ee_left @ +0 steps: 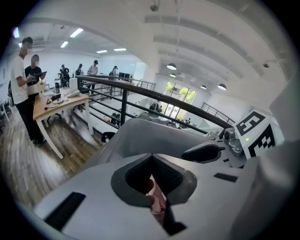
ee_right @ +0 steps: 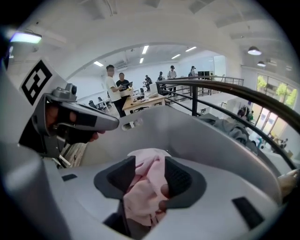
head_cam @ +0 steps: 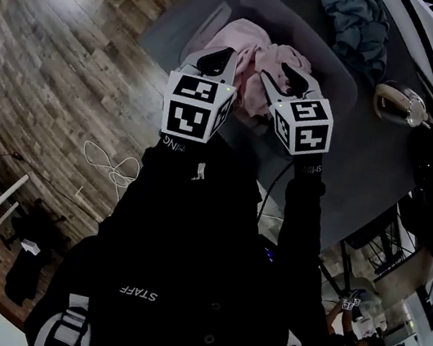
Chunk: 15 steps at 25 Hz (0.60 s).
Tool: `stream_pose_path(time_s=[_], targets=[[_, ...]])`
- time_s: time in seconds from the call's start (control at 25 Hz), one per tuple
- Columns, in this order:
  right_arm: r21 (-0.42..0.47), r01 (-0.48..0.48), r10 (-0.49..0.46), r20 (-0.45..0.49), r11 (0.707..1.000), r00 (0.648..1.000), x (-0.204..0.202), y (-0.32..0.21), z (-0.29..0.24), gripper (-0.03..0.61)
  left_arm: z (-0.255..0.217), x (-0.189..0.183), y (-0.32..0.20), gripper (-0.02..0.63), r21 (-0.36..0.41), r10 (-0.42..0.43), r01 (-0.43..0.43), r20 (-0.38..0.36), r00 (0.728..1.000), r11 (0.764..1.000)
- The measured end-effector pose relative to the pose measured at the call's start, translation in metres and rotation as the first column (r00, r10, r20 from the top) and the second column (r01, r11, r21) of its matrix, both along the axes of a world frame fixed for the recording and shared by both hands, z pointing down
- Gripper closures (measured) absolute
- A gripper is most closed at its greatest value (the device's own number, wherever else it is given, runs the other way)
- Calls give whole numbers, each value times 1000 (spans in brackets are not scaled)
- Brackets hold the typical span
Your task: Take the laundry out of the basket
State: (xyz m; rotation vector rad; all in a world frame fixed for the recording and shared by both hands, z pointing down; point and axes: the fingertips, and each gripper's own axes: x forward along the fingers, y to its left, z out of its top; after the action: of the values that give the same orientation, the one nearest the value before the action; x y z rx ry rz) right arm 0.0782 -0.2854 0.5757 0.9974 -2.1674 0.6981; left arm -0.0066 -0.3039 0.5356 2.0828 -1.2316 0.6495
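Two units over basket [head_cam: 172,24], pink laundry [head_cam: 256,63] at 12 o'clock: left hand-held gripper [head_cam: 215,62] clenched, right hand-held gripper [head_cam: 294,79] released astride the cloth.

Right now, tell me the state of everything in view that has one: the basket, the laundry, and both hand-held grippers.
Basket: upright, holding laundry.
Pink laundry: crumpled heap inside the basket, not yet lifted out.
Blue-grey clothes: bunched up outside the basket, beyond it.
Left hand-held gripper: jaws together, above the pink laundry.
Right hand-held gripper: jaws apart, pink laundry between them.
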Motion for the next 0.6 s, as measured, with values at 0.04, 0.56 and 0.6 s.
stream_pose_path(time_s=[0.04, 0.56, 0.6], targets=[[-14, 10, -10, 2, 1000, 1000, -1, -2, 6, 365, 3, 0, -3, 614, -8, -2, 2, 3, 1000, 1000], [-152, 210, -218, -36, 966, 975, -2, -16, 88, 162, 23, 10, -25, 613, -54, 8, -7, 7, 1000, 998], [-167, 224, -234, -38, 960, 972, -1, -18, 94, 152, 23, 10, -25, 614, -53, 8, -8, 7, 1000, 999]])
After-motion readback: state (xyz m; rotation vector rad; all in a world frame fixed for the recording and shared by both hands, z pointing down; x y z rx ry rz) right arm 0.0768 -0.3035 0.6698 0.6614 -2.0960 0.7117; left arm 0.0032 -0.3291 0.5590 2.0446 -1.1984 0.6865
